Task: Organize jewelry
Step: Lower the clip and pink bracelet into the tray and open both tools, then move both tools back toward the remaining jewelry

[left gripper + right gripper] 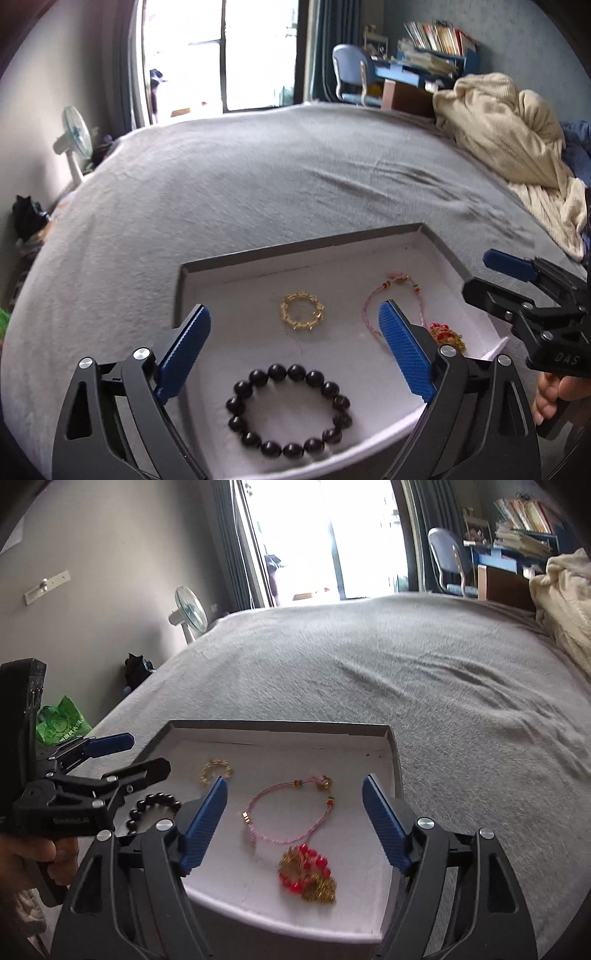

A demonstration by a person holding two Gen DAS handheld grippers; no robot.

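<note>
Now both my grippers, left (295, 354) and right (295, 823), fingers wide, empty, over tray (295, 251). Next: pick bead bracelet (290, 410), six o'clock.

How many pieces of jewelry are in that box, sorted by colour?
Black: 1, the black bead bracelet.
Gold: 1, the gold ring-shaped bracelet.
Pink: 1, the pink cord bracelet.
Red and gold: 1, the red and gold beaded piece.
Total: 4, all lying in the white-lined box.
</note>
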